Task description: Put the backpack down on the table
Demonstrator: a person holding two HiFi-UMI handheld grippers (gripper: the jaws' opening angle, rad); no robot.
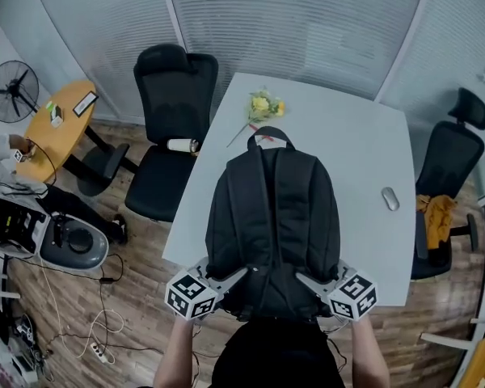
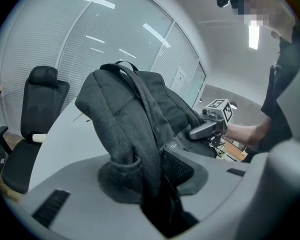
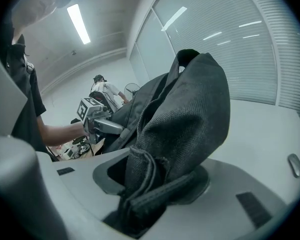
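Note:
A black backpack hangs lengthwise over the near half of the white table, straps up and top handle pointing away from me. My left gripper is shut on the fabric at its bottom left corner. In the left gripper view the dark cloth of the backpack is pinched between the jaws of the left gripper. My right gripper is shut on the bottom right corner. There, folded fabric and webbing of the backpack fill the jaws of the right gripper.
A yellow flower lies at the table's far side, just beyond the pack's handle. A grey mouse rests near the right edge. Black office chairs stand at the left and right. Cables and gear litter the floor on the left.

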